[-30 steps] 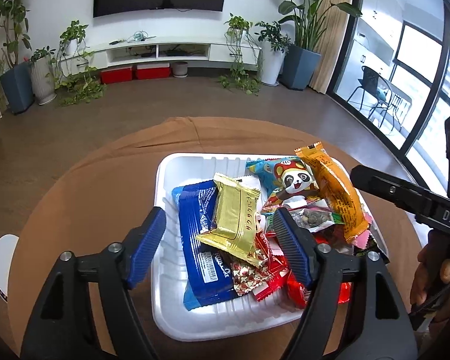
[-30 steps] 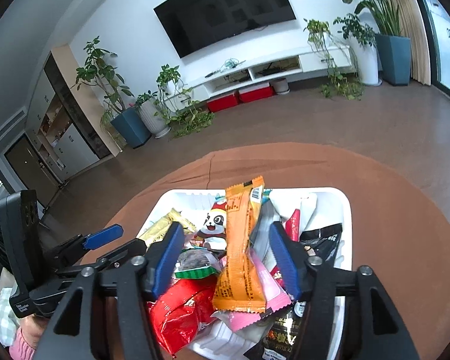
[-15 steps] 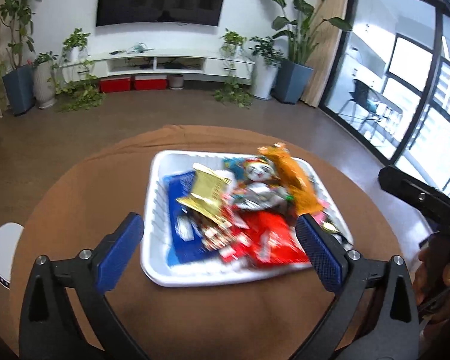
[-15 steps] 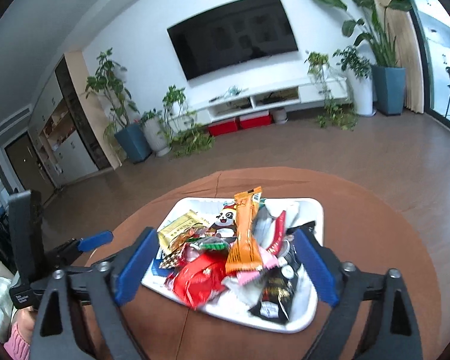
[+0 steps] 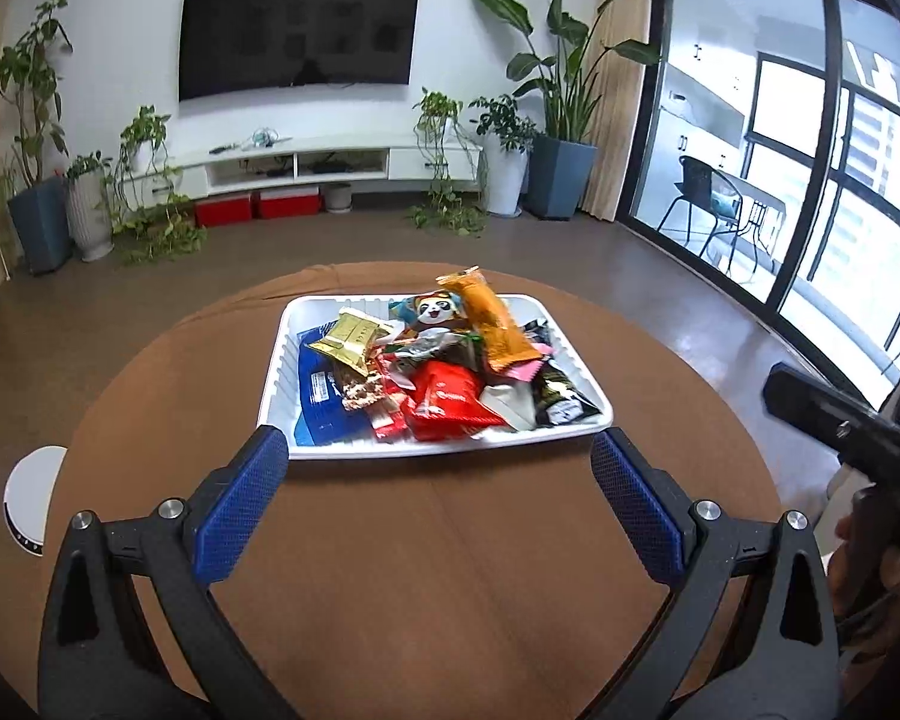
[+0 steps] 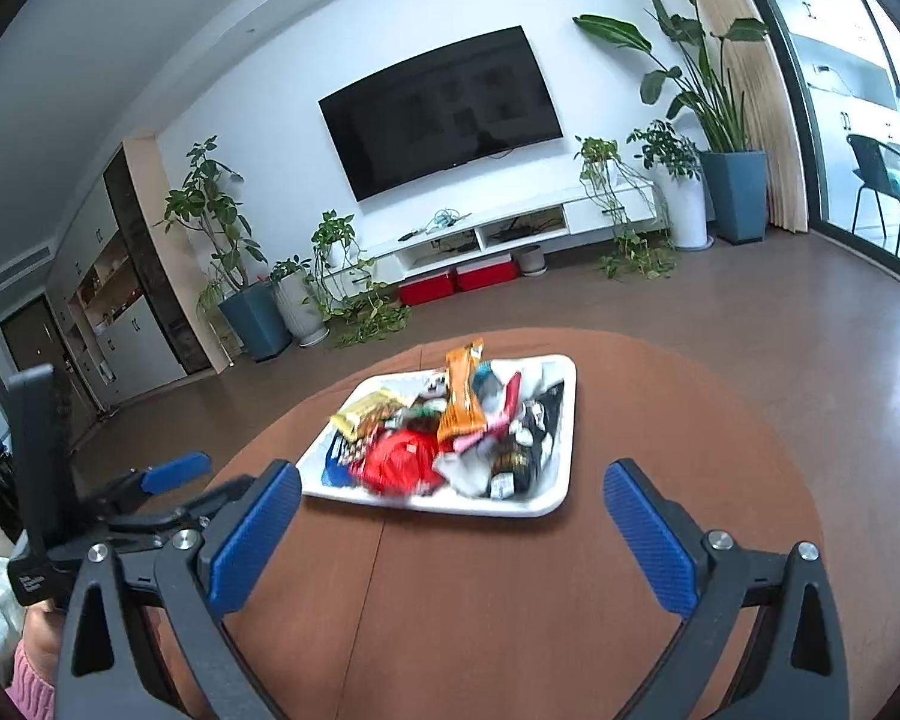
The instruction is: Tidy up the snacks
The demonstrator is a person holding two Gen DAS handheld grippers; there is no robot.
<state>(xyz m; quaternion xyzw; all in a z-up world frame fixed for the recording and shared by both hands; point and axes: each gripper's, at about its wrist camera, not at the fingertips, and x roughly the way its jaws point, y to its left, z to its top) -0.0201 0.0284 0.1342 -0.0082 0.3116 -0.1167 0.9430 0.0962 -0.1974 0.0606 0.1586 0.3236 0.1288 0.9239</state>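
A white tray sits on the round brown table, piled with snack packets: an orange bar, a gold pack, a red pack, a blue pack, a panda pack and a black pack. My left gripper is open and empty, held back from the tray's near edge. My right gripper is open and empty, also short of the tray, where the orange bar and red pack show. The left gripper shows at the right wrist view's left.
A white round object lies at the table's left edge. The right gripper's body is at the right of the left wrist view. Beyond the table are the floor, a TV wall, a low cabinet and potted plants.
Both grippers have pulled back and up from over the tray and opened wider. The tray and snacks now lie farther ahead of the fingers.
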